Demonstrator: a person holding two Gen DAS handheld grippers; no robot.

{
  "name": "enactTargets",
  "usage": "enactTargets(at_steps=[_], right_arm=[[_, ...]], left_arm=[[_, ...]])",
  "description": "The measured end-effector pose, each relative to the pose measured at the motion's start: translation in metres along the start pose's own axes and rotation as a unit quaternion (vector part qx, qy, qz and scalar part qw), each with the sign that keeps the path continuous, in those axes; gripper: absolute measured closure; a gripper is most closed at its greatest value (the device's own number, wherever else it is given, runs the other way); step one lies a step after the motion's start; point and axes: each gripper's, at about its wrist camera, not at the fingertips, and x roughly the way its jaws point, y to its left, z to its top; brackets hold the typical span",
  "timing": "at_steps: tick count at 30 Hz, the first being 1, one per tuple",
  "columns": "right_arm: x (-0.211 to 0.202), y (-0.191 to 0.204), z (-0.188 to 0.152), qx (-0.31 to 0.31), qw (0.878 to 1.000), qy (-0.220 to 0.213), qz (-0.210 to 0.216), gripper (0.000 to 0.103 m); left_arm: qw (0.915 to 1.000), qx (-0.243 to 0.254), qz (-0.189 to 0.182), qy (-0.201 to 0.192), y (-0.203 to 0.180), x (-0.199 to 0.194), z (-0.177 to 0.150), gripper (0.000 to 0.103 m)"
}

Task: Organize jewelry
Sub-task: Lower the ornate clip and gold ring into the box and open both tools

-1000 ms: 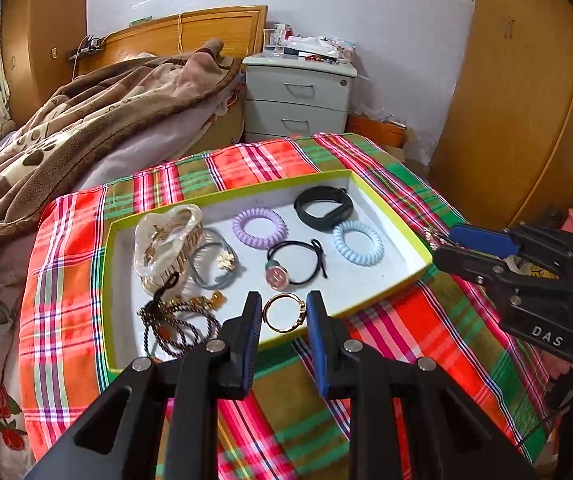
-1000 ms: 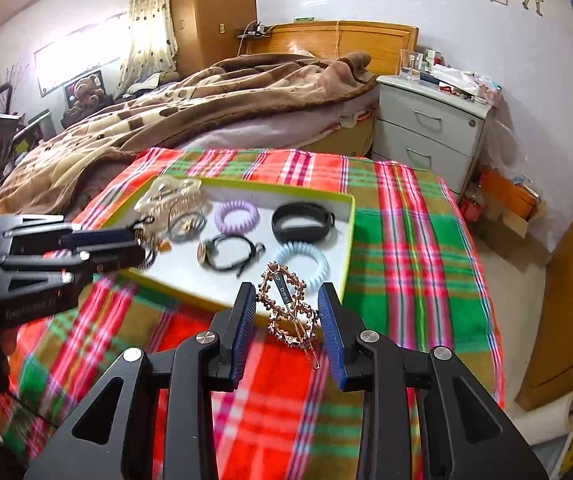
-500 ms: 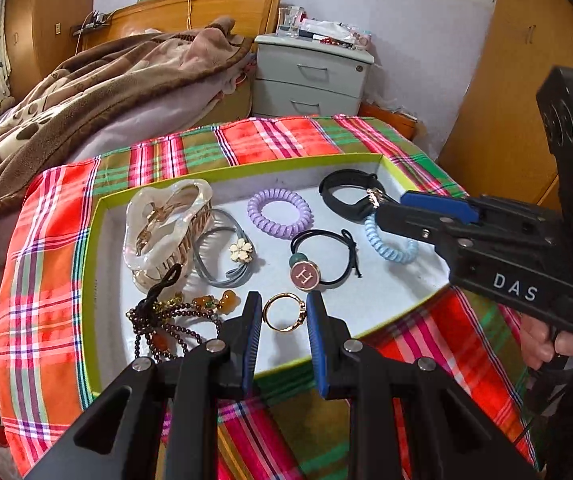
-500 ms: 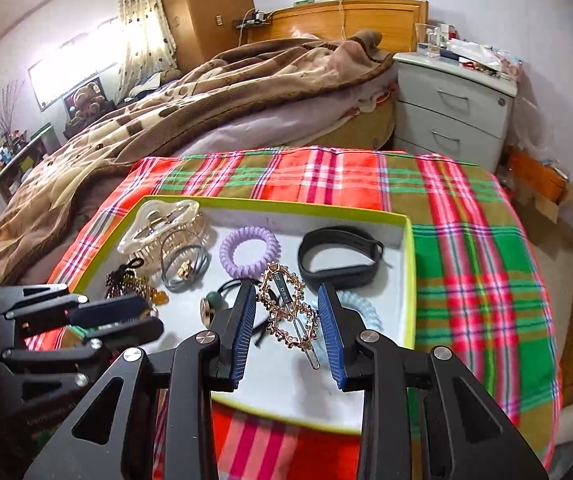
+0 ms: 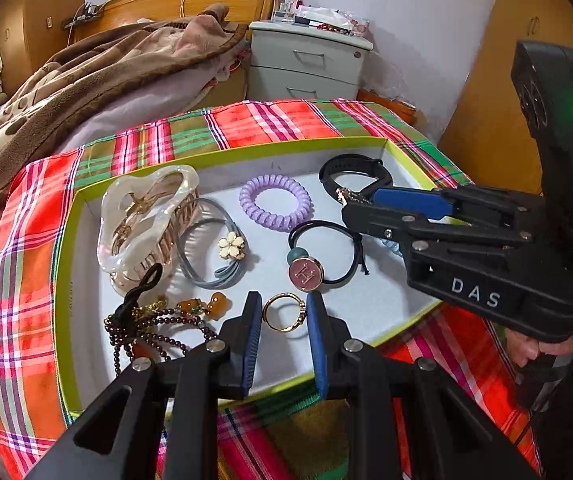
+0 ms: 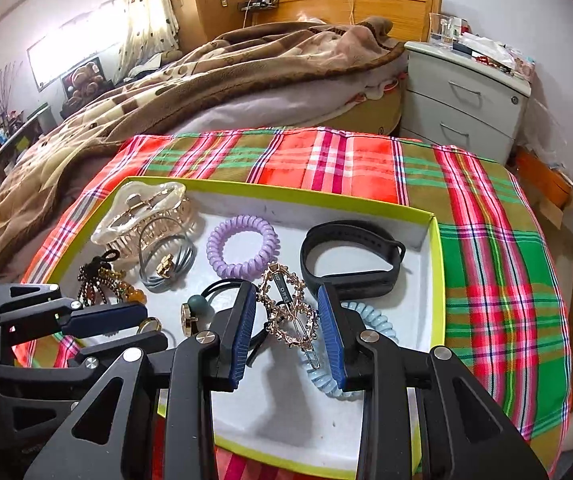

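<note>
A: In the left wrist view, what is the left hand-held gripper (image 5: 282,316) doing?

B: Its jaws are nearly closed on a gold ring (image 5: 283,313), pinching it from both sides. It hangs low over the near part of the tray (image 5: 66,248), I think so the ring lands on bare floor beside the bead bracelet (image 5: 150,332).

A: Anything to read?

B: "DAS" in white on the body of the right hand-held gripper (image 5: 360,204), and an "H" on the pink charm of the black hair tie (image 5: 306,274). The hair claw (image 5: 142,220), grey tie (image 5: 214,248) and purple coil (image 5: 274,202) lie spread apart, likely so nothing tangles.

A: And the right wrist view?

B: The right hand-held gripper (image 6: 286,320) stands about half open, clamped across a wide gold hair clip (image 6: 288,308), held above the tray (image 6: 438,280) over the blue coil (image 6: 366,320) and near the black band (image 6: 350,256). It needs a free spot.

A: Writing there?

B: Small letters on the clip's bar, too tiny to read. The left hand-held gripper (image 6: 142,324) shows at the left edge with the ring (image 6: 150,325).
</note>
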Motion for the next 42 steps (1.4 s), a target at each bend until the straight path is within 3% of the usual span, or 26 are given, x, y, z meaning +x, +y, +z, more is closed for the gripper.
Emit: enactTargets(at_steps=[19,27,39,42], right_arm=[[0.006,0.006,-0.002,-0.007,1.0,0.004,0.003,0.069],[0.004,0.0,0.0,0.006,1.0,0.001,0.005,0.069],[-0.012,-0.004,-0.004,0.025,1.0,-0.016,0.006,0.069],[-0.018,-0.003,-0.007,0.028,0.999,-0.022,0.008,0.063]], left_arm=[[0.9999,-0.014,-0.001,0.006,0.003,0.005,0.003,0.077],[0.9997,-0.021,0.005,0.007,0.006,0.006,0.003,0.065],[0.9996,-0.023,0.019,0.003,0.003,-0.002,0.001,0.058],[0.9994,-0.025,0.021,-0.002,0.001,-0.008,0.0,0.058]])
